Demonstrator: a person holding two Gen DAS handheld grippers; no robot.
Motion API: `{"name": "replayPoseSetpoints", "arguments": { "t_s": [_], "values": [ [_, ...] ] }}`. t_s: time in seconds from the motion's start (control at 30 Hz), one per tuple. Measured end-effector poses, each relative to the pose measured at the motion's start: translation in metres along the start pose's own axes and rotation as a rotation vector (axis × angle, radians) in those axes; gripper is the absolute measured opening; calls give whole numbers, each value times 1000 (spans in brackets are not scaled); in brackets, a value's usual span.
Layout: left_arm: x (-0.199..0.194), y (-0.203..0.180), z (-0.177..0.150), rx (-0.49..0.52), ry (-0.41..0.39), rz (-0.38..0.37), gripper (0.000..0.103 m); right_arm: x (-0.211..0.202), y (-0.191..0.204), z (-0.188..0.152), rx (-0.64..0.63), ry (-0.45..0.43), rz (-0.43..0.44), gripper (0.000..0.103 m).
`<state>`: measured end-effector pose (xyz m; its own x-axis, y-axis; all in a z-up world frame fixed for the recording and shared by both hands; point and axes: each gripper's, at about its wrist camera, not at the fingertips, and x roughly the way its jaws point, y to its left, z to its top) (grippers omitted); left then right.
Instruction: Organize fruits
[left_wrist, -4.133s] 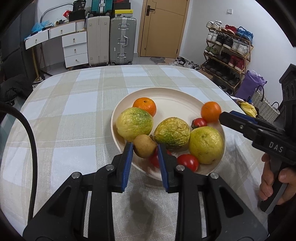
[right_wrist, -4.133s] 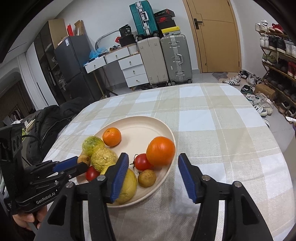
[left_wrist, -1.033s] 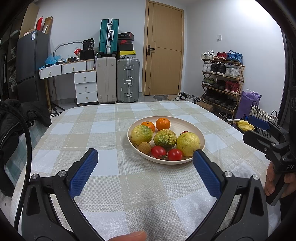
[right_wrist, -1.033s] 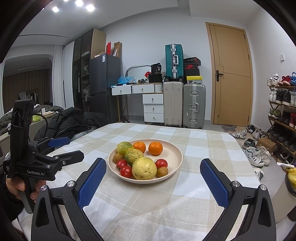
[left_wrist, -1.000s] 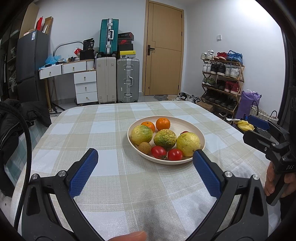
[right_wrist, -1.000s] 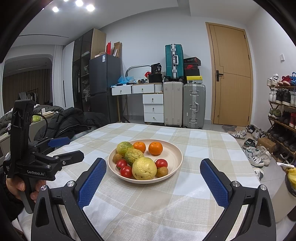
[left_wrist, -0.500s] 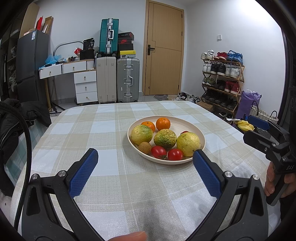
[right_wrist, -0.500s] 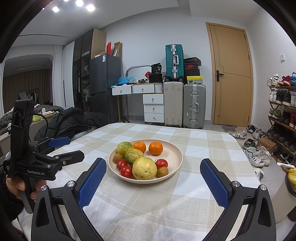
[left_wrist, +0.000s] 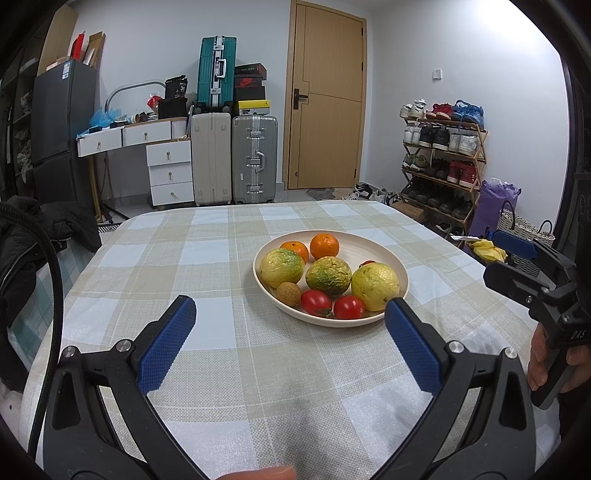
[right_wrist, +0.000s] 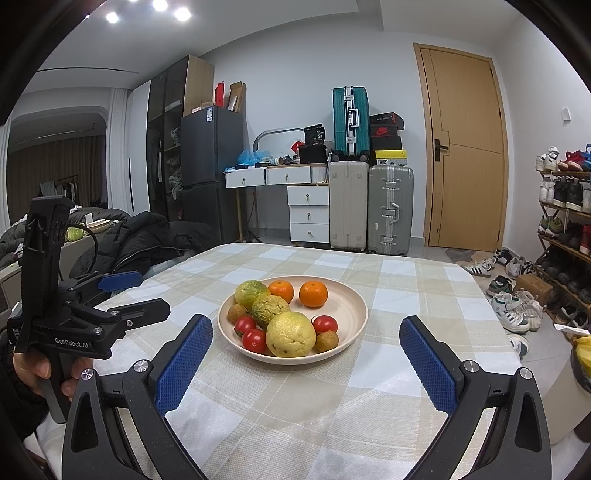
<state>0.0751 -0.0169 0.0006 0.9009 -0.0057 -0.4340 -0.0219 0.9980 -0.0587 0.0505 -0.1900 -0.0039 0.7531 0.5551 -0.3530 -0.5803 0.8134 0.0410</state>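
A cream plate (left_wrist: 391, 256) (right_wrist: 351, 301) on the checked tablecloth holds all the fruit: two oranges (left_wrist: 324, 246) (right_wrist: 313, 294), three yellow-green fruits (left_wrist: 375, 280) (right_wrist: 290, 333), three red tomatoes (left_wrist: 316, 302) (right_wrist: 254, 340) and two small brown fruits (left_wrist: 288, 293) (right_wrist: 327, 340). My left gripper (left_wrist: 290, 312) hangs wide open, short of the plate, nothing between its blue pads. My right gripper (right_wrist: 306, 330) is open just as wide, held back from the plate's near rim. Each gripper shows from the side in the other's view, hand-held.
The checked table (left_wrist: 207, 266) stretches left and behind the plate. Beyond it stand suitcases (left_wrist: 254, 158), a white drawer unit (left_wrist: 170, 171), a wooden door (left_wrist: 328, 99) and a shoe rack (left_wrist: 443, 155). A dark jacket (right_wrist: 147, 236) lies off the left edge.
Over the last second nothing visibly moved. Since about four seconds ago both grippers pulled back from the plate and opened wide, leaving the fruit on it.
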Motion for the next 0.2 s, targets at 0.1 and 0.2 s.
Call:
{"name": "replayPoseSetpoints", "arguments": {
  "t_s": [0.1,0.2],
  "values": [
    [1,0,-1,-6,-3,1,102,1,0,0,-1,2,1,103],
    [2,0,-3,-11,-3,2,102,1,0,-1,-2,2,3,103]
  ]
}}
